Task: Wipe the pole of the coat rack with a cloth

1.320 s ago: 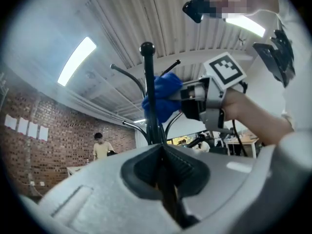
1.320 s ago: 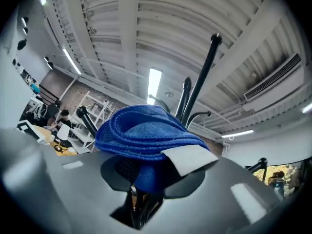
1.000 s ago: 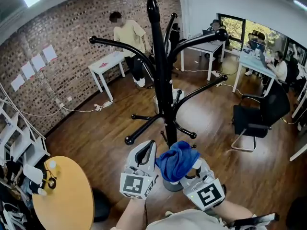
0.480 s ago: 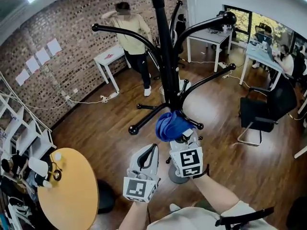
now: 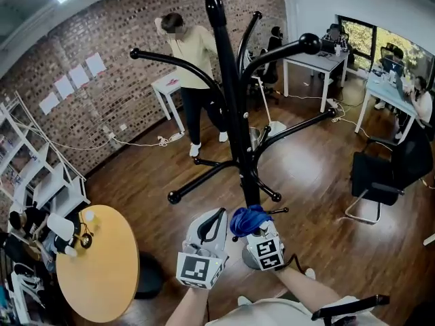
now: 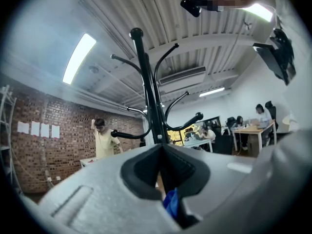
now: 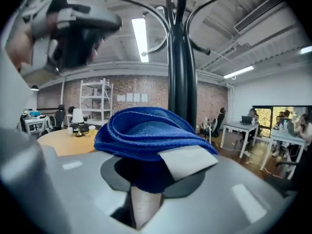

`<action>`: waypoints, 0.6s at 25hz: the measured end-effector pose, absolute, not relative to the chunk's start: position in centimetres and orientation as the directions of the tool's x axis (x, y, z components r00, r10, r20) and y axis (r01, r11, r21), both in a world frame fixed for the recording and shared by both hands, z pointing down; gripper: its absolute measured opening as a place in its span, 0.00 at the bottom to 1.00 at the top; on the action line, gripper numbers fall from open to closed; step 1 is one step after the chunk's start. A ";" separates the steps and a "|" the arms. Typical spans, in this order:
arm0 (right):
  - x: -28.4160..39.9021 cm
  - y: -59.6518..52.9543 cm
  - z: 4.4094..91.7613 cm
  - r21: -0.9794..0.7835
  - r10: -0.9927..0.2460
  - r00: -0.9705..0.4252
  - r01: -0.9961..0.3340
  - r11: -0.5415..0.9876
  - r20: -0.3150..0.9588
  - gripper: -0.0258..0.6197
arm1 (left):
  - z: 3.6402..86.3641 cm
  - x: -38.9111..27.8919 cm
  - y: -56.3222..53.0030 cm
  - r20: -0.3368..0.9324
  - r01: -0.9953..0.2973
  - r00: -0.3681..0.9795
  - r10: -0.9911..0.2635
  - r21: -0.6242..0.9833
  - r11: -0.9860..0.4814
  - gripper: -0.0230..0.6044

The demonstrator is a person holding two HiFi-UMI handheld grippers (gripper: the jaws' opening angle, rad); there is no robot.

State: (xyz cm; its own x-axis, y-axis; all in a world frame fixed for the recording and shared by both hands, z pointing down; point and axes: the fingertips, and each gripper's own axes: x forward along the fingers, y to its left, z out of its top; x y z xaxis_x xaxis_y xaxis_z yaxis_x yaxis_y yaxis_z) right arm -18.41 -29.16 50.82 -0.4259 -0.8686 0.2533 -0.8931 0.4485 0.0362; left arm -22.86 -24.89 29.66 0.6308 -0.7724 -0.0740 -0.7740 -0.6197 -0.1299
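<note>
Blue cloth [image 5: 249, 219] clamped in the right gripper [image 5: 254, 231], held against the lower coat rack pole [image 5: 234, 128], left gripper [image 5: 212, 223] kept just left, jaws drawn together, nothing gripped.

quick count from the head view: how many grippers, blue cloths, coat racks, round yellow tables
grippers: 2 (left gripper, right gripper)
blue cloth: 1
coat rack: 1
round yellow table: 1
total: 5
</note>
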 end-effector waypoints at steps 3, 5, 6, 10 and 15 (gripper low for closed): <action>-15.0 -28.5 42.2 0.093 -0.858 -0.511 -0.853 0.514 0.059 0.21 | 30.1 -21.2 -26.0 -0.088 -0.808 0.586 -0.806 -0.146 -0.571 0.04; -12.8 -29.5 36.7 0.161 -0.815 -0.579 -0.806 0.570 -0.013 0.21 | 30.4 -20.3 -27.1 -0.094 -0.850 0.522 -0.848 -0.140 -0.507 0.04; -12.2 -30.1 34.3 0.187 -0.773 -0.634 -0.763 0.619 -0.028 0.21 | 30.5 -19.9 -27.5 -0.094 -0.872 0.484 -0.870 -0.131 -0.471 0.04; -13.2 -31.9 29.6 0.254 -0.487 -0.872 -0.460 0.851 0.051 0.21 | 30.4 -17.7 -28.2 -0.111 -0.924 0.381 -0.918 -0.074 -0.375 0.04; -13.5 -31.9 34.2 0.104 -0.294 -0.950 -0.283 0.953 0.105 0.21 | 31.7 -15.2 -28.3 -0.094 -0.973 0.222 -0.970 -0.078 -0.216 0.04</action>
State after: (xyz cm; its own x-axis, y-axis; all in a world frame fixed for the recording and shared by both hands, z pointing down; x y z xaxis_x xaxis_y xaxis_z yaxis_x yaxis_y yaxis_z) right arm -13.53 -31.88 34.16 -0.9502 -0.2935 0.1046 -0.2830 0.9534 0.1043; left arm -15.22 -28.29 31.72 0.2225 -0.9704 -0.0939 -0.9733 -0.2156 -0.0784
